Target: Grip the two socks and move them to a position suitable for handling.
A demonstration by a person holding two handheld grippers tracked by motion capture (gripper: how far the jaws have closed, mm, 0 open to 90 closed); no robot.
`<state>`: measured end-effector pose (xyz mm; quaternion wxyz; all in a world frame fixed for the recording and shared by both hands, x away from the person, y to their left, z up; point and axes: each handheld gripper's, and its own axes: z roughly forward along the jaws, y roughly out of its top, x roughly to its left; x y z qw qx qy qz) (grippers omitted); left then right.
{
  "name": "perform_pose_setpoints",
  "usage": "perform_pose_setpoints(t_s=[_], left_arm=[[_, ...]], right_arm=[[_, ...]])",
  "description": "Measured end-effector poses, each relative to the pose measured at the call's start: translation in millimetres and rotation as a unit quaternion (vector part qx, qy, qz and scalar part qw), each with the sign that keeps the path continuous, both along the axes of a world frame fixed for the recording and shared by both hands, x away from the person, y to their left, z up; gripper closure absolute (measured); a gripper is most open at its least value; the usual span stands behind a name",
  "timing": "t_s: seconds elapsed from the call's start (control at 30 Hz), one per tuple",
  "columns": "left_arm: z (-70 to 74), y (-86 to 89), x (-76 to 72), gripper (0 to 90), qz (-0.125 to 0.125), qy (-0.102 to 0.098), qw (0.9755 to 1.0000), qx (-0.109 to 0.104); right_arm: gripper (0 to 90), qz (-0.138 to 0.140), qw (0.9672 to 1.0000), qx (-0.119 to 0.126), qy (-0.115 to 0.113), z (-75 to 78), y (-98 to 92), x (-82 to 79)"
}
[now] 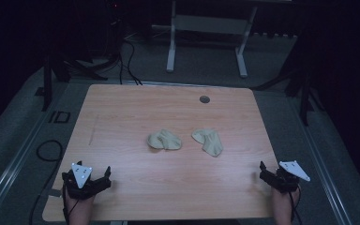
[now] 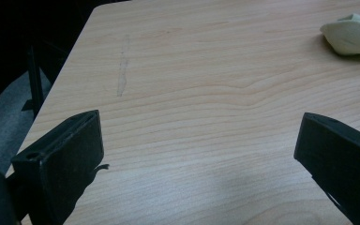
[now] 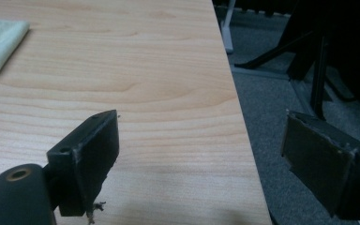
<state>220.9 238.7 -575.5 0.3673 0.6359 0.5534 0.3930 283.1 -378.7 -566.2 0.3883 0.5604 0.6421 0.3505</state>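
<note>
Two beige socks lie near the middle of the worktop [image 1: 122, 117], side by side but apart: the left sock [image 1: 165, 139] is bunched and folded on itself, the right sock [image 1: 208, 141] lies flatter with its toe end toward the near edge. Both grippers sit well apart from them at the near corners.

Left gripper [image 1: 98, 180]: jaws spread wide, nothing between them; in the left gripper view the left sock [image 2: 351, 35] lies far off at the upper right. Right gripper [image 1: 268, 172]: jaws also wide, empty, with one jaw hanging past the right edge of the worktop in the right gripper view; the right sock [image 3: 0, 42] lies at the far left there.

Risks, as judged:
- Soft cloth may slide ahead of a jaw instead of being pinched.
- Bunched left sock: the jaws may catch one layer only, so it unfolds or drops on lifting.
- Right gripper starts at the edge; a low sweep inward could knock the worktop rim.
</note>
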Motion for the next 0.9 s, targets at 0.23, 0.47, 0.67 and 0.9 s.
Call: perform_pose_setpoints(t_s=[0.23, 0.47, 0.67, 0.9], left_arm=[[0.3, 1.0, -0.7, 1.5, 0.001, 0.001, 1.0000, -0.006], [0.6, 1.3, -1.2, 1.5, 0.000, 0.000, 1.0000, -0.007], [-0.2, 0.2, -1.7, 1.5, -0.004, 0.006, 0.9999, -0.007], [1.0, -2.2, -2.5, 1.5, -0.003, 0.007, 1.0000, -0.006]], right_arm=[[12.8, -0.001, 0.9998, -0.013, 0.014, -0.6, 4.3, 2.8], [12.8, 0.003, 0.9997, -0.012, 0.021, -0.7, 4.5, 3.8], [13.1, 0.012, 0.9994, -0.009, 0.032, -0.9, 7.5, 6.1], [13.2, 0.033, 0.9973, -0.004, 0.066, 1.6, 14.6, 9.2]])
